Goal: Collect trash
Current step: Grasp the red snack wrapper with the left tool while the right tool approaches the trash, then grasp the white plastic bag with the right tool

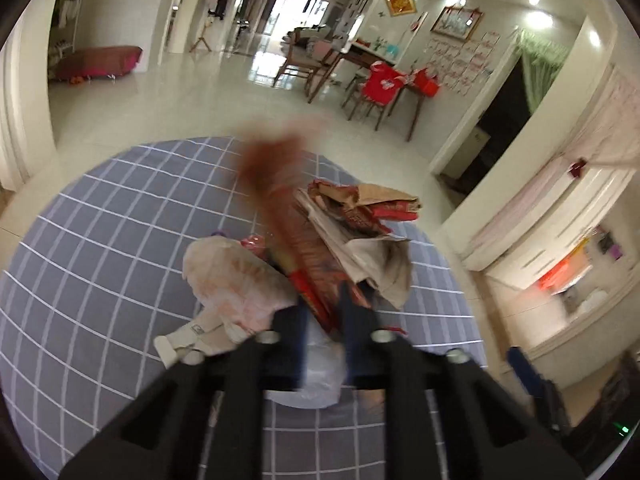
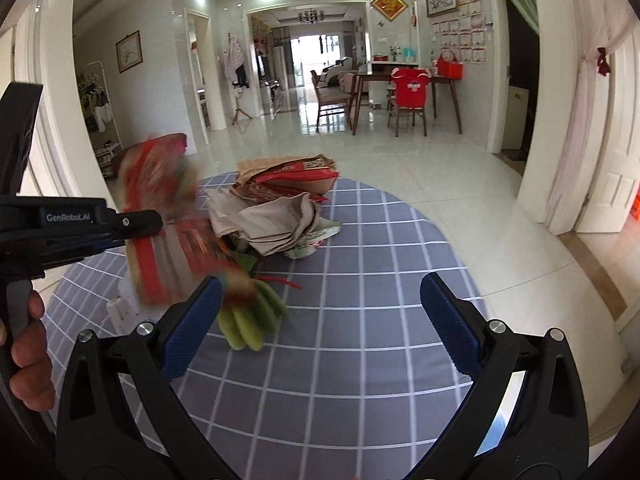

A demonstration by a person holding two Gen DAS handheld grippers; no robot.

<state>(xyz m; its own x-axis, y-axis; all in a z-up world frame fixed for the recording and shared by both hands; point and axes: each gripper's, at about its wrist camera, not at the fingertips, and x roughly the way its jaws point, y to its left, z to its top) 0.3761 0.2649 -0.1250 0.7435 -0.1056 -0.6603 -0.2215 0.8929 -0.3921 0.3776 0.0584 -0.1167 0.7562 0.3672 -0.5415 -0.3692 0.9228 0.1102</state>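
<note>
Left gripper (image 1: 322, 312) pinched a blurred red wrapper (image 1: 292, 248) above the checked tablecloth (image 1: 100, 240), right gripper (image 2: 320, 320) hung spread and empty near the crumpled-paper heap (image 2: 276, 216); the thin, swinging wrapper could slip free.

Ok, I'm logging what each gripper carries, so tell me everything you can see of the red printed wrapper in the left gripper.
The red printed wrapper is a long, flat strip of red and brownish packaging, thin and flexible by its look. The left gripper is shut on its lower end, and it rises from there, raised above the grey checked tablecloth. It is motion-blurred, so its print cannot be read. In the right wrist view it shows beside the crumpled paper pile.
</note>
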